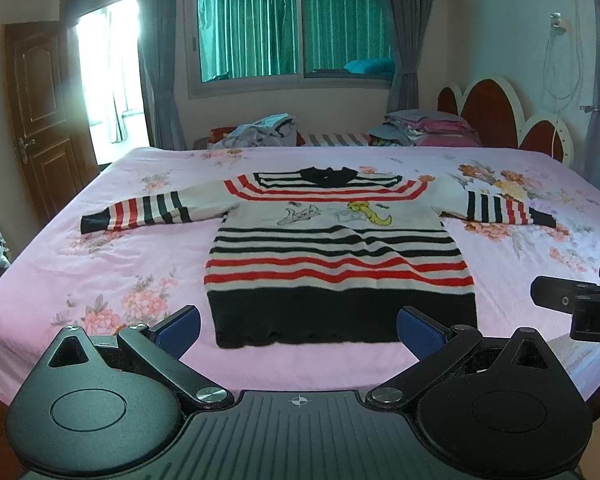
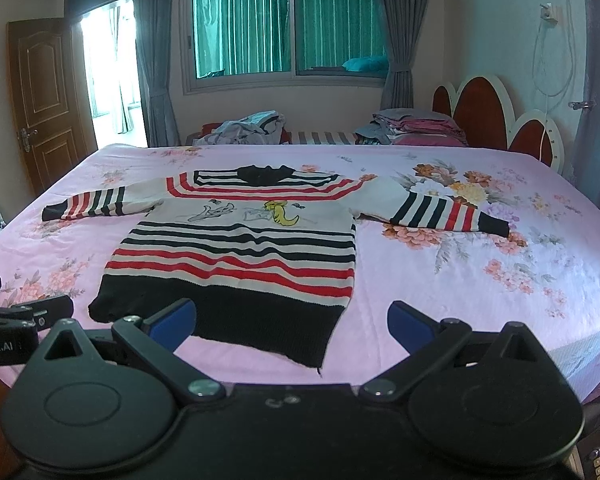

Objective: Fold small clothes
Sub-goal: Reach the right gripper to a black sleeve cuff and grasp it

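Nearest, the left gripper (image 1: pixel 298 330) and the right gripper (image 2: pixel 292 326) both hang with fingers spread and empty above the bed's (image 1: pixel 100 264) near edge, probably ready for folding the striped sweater (image 1: pixel 340 248), which lies flat there, sleeves outstretched.

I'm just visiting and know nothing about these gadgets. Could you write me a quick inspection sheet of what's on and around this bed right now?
Surface: bed with pink floral sheet, mostly bare.
Job's things: striped sweater laid flat, sleeves spread, not yet folded.
Clutter: loose clothes and a stacked pile beyond the bed's far edge.
Grippers: left gripper and right gripper both have jaws open, holding nothing, near the sweater's hem.
Cables: white cord hanging on the right wall.
Surroundings: window with curtains, open door, red headboard.
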Tool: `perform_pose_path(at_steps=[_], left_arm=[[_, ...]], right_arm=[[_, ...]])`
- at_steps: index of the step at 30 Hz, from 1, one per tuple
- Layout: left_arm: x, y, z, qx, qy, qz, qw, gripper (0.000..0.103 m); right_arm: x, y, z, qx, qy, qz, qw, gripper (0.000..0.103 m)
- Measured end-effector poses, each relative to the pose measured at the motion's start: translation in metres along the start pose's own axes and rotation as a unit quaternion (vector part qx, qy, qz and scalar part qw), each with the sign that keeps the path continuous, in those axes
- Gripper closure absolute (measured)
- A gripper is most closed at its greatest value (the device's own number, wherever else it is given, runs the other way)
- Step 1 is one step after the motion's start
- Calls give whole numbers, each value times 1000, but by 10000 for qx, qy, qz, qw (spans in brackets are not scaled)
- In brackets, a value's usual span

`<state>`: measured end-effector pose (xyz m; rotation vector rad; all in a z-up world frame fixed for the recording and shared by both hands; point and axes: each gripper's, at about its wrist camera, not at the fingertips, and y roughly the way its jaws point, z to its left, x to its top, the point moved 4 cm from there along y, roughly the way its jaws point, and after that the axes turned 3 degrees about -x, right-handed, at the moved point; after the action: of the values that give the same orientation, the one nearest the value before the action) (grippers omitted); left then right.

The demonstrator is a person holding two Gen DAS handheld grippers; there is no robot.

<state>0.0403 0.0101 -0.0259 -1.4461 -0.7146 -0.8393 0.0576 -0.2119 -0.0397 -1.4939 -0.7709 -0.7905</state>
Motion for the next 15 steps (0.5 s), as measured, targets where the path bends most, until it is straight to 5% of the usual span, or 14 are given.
perform_pose_path(at_steps=[15], left_arm=[[60, 74, -1, -276, 316, -185, 9989, 0]], right_arm=[[41, 61, -4, -369, 261, -85, 9989, 1]])
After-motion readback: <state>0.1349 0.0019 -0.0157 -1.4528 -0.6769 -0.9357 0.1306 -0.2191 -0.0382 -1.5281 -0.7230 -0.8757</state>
